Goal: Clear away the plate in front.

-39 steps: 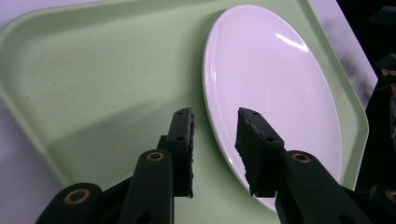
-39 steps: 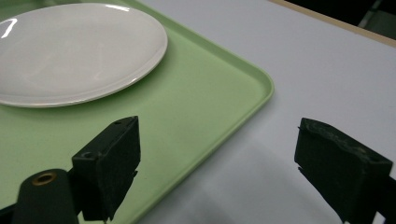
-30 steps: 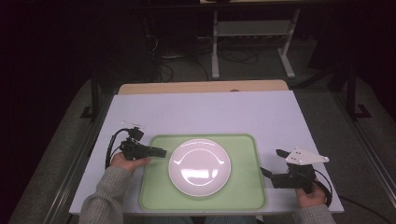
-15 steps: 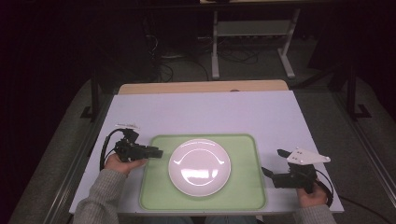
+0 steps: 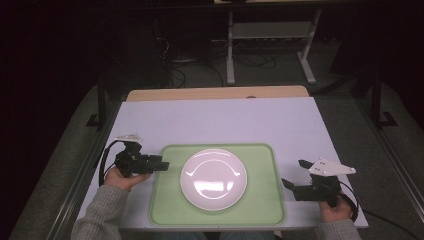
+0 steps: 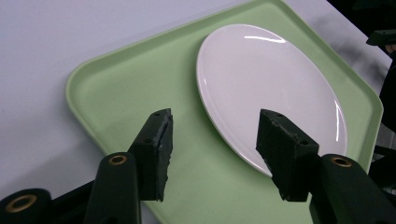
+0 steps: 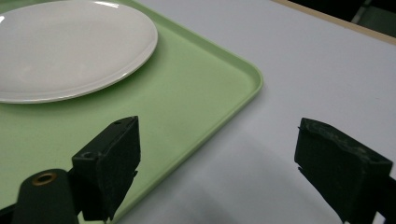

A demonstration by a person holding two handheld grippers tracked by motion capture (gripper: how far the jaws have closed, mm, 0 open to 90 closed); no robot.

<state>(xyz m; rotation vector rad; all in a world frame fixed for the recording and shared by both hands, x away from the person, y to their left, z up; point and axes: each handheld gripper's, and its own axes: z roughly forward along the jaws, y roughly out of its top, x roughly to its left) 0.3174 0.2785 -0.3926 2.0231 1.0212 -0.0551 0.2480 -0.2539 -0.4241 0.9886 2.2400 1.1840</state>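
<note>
Left gripper (image 5: 162, 164) over the left rim of a pale green plastic tray (image 5: 165, 200), jaws just been opening, nothing between. Round white glossy plate (image 5: 214, 178) lies mid-tray. Right gripper (image 5: 287, 184) beside the tray's right edge, jaws spread, empty.

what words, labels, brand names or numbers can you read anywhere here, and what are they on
None: there is no readable text in any view.
The white plate, green tray and white table are plain.
The left gripper and right gripper carry no legible marking.
</note>
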